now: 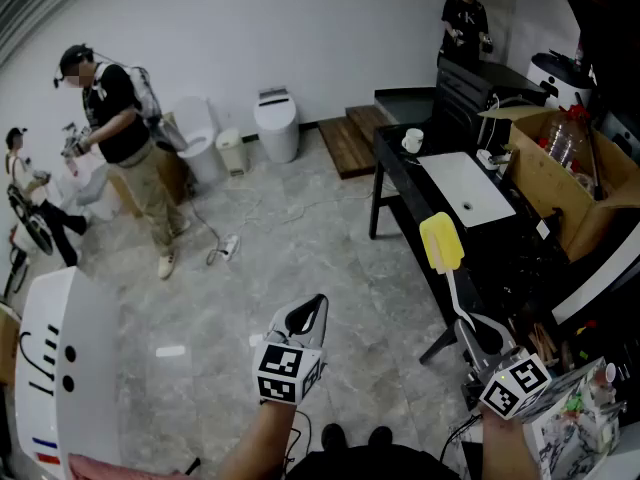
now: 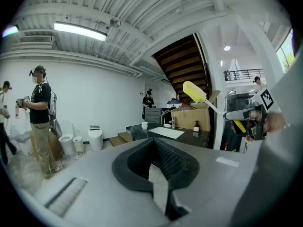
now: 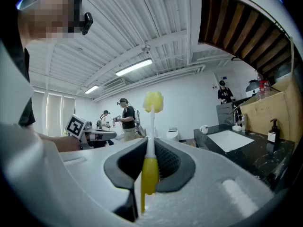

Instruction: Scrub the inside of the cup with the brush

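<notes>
My right gripper (image 1: 470, 330) is shut on the yellow handle of a brush (image 3: 150, 174), and it holds the brush upright. The brush's yellow sponge head (image 1: 441, 242) hangs over the front edge of the black counter (image 1: 400, 173). A white cup (image 1: 412, 141) stands on that counter's far end, beyond a white sink (image 1: 465, 188) and well away from both grippers. The cup (image 3: 204, 128) looks small in the right gripper view. My left gripper (image 1: 316, 306) is held over the floor to the left of the brush, shut with nothing between its jaws (image 2: 154, 148).
An open cardboard box (image 1: 560, 173) of clutter sits right of the sink. A person (image 1: 125, 143) stands on the tiled floor at the left near toilets (image 1: 277, 123), and another person (image 1: 465, 23) stands at the counter's far end. A white appliance (image 1: 55, 368) is at the lower left.
</notes>
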A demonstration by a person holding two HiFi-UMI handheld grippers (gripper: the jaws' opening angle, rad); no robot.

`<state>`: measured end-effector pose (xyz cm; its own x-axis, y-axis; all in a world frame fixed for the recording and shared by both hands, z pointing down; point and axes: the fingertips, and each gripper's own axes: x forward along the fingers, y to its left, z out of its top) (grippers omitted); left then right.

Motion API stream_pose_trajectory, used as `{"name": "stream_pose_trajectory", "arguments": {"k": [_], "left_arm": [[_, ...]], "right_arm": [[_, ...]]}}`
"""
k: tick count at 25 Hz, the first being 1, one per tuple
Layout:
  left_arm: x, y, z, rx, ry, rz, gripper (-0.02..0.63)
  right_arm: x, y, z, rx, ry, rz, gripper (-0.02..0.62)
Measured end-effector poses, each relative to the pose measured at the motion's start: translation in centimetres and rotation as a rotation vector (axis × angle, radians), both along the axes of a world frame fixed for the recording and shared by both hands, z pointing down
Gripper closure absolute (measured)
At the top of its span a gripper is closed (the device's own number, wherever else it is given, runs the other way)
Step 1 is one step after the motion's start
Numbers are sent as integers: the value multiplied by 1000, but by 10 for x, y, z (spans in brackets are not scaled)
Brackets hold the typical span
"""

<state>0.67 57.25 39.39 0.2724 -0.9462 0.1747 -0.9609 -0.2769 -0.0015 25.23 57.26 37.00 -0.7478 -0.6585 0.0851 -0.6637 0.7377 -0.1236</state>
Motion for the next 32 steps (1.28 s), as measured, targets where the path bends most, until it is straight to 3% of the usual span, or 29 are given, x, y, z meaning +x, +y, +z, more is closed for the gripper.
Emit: {"name": "stream_pose_trajectory", "arguments": {"k": [12,18,32], "left_arm": [[-20,7,7,-11,-8,-7,586],[-41,15,9,-9,-4,-6,586],[-105,29,22,-20,35,-18,586]], "right_arm": [[-22,9,3,-15,4,-21,557],[-53,20,4,-47,-30,-84,554],[-107,22,7,-82,-40,-65,552]]}}
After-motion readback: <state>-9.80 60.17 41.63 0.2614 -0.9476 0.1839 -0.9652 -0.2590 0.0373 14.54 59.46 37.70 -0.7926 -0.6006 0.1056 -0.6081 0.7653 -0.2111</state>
